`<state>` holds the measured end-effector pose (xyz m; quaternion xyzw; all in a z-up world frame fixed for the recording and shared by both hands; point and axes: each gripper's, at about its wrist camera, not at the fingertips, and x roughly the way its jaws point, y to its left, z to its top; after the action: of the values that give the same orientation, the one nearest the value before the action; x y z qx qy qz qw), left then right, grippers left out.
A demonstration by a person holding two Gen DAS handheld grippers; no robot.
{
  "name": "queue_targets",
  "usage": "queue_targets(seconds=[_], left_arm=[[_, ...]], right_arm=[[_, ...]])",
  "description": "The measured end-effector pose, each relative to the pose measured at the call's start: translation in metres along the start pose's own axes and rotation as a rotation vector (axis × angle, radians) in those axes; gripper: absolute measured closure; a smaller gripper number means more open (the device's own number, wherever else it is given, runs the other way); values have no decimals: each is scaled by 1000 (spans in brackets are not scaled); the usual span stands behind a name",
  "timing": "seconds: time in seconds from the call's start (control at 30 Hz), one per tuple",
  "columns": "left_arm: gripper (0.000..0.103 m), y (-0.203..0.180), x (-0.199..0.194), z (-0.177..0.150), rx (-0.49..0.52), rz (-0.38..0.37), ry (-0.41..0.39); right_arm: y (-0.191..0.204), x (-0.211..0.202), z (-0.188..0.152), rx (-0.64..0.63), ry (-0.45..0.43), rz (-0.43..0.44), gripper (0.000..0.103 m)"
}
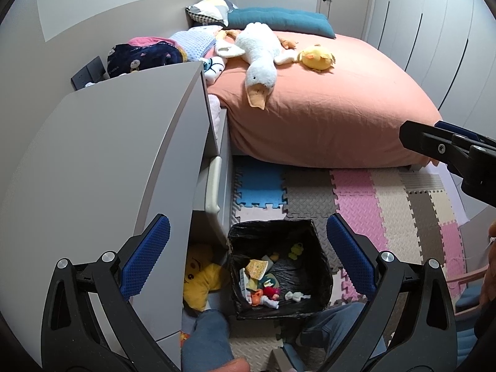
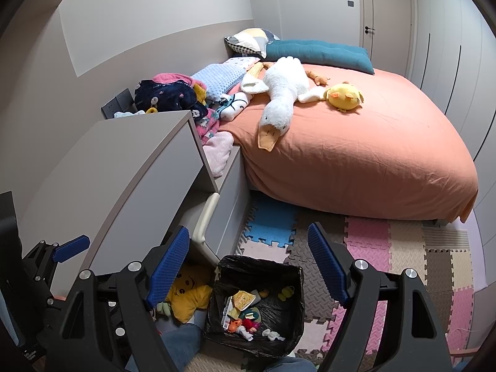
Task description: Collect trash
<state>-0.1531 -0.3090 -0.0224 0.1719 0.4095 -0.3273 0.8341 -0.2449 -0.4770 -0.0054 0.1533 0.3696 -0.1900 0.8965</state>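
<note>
Both my grippers, left (image 1: 248, 257) and right (image 2: 249, 266), hang wide and empty above the bag-lined bin (image 2: 297, 282) on the foam mat; its wrappers (image 2: 243, 299) (light, crinkly, I'd judge) want edge pinches.

Below you, the foam puzzle-mat floor (image 1: 356, 195) carries the black-lined trash bin (image 1: 276, 232) and a yellow star plush (image 1: 198, 282) just beside it. The bed (image 1: 341, 117) bears a white goose plush (image 1: 257, 59), yellow chick plush (image 1: 316, 57) and teal pillow (image 1: 279, 20).
</note>
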Motion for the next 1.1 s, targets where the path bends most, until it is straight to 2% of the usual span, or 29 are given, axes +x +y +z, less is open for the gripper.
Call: queue_targets(seconds=[1.1], left_arm=[[5,-11,-8,-1,32,12,-30]], right_arm=[[1,-1,0,0,-1,-1,24]])
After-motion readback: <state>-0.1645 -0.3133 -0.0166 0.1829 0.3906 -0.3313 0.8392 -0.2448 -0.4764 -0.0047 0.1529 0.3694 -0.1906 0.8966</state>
